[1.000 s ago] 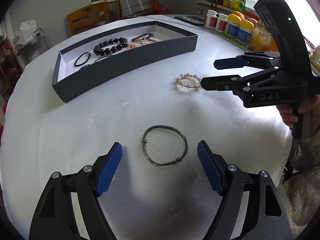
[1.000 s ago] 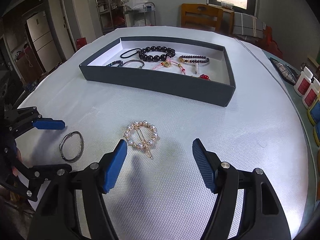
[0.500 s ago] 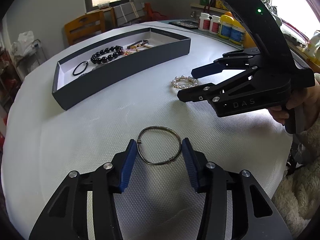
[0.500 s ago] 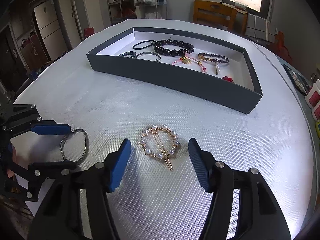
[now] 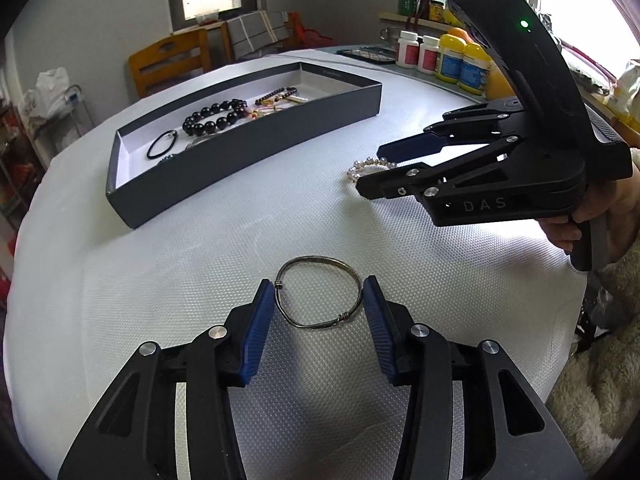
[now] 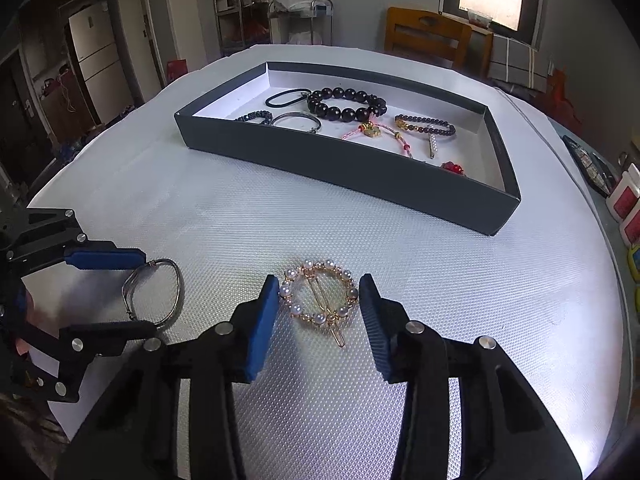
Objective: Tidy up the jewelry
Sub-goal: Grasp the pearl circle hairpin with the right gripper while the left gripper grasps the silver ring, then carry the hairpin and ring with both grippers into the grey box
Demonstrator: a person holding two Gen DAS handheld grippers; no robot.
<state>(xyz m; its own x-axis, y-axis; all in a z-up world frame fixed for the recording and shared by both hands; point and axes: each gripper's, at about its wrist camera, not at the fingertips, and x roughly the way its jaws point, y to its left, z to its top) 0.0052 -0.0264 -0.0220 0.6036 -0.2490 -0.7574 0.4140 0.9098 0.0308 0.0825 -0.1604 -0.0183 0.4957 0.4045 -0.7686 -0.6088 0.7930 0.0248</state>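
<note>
Silver wire formed the bangle (image 5: 320, 292), a thin, slightly dented ring lying flat on the white counter (image 5: 200, 260), its clasp end toward the left pad. The left claw (image 5: 319, 312) was clamped on it, blue pads touching both sides. Beyond, the right claw (image 5: 374, 168) reached over a pearl clip (image 5: 366, 168), and a dark tray (image 5: 256, 148) held beaded bracelets.

From the right wrist, the right claw (image 6: 319, 312) was closing around the pearl clip (image 6: 320, 298), a gold ring of pearls lying flat, its pin's long axis pointing toward the camera; the left pad touched it, the right stood just clear.
</note>
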